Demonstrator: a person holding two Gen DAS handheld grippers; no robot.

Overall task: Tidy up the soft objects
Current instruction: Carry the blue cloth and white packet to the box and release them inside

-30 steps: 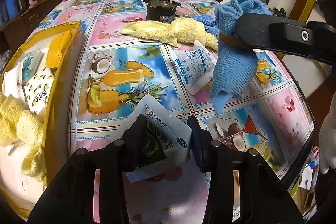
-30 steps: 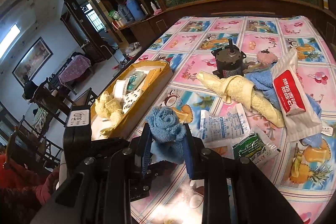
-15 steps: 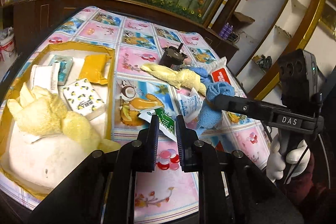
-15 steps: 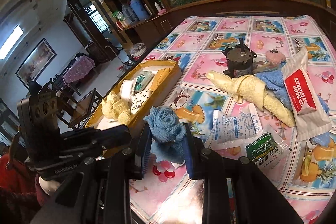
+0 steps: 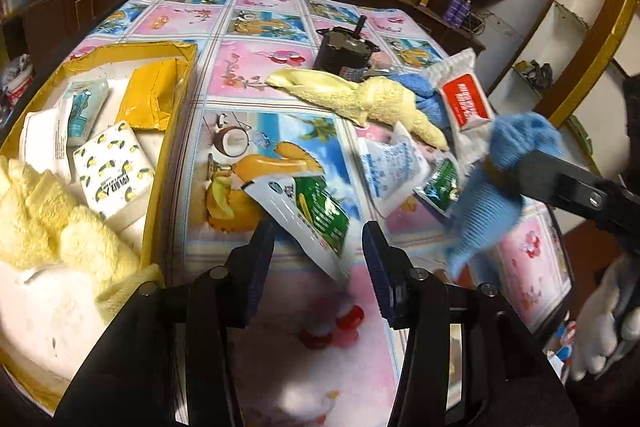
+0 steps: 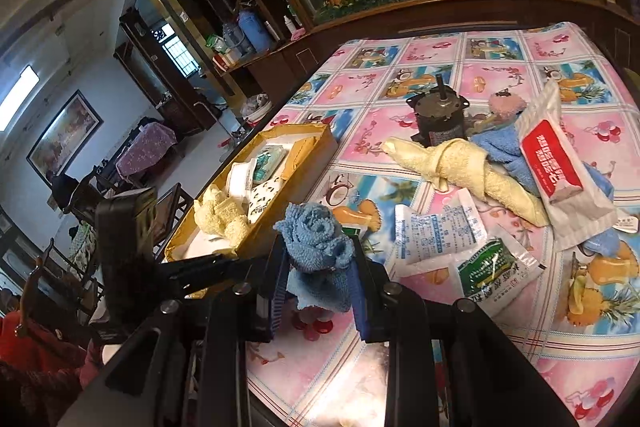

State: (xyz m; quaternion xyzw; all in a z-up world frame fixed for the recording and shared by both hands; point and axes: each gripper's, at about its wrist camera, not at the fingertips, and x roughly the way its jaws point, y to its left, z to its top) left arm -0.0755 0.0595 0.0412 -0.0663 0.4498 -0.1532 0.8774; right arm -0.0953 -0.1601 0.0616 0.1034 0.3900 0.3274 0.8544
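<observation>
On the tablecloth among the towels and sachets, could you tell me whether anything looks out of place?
Yes: a dark motor with a metal shaft stands behind the yellow towel, a hard part among soft cloths and packets.

Black gripper (image 5: 318,259), white glove (image 5: 608,323).

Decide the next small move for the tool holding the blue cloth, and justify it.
Probably carry the blue cloth, clamped in the right tool, left over the yellow box and release: yellow cloths already lie inside.
</observation>
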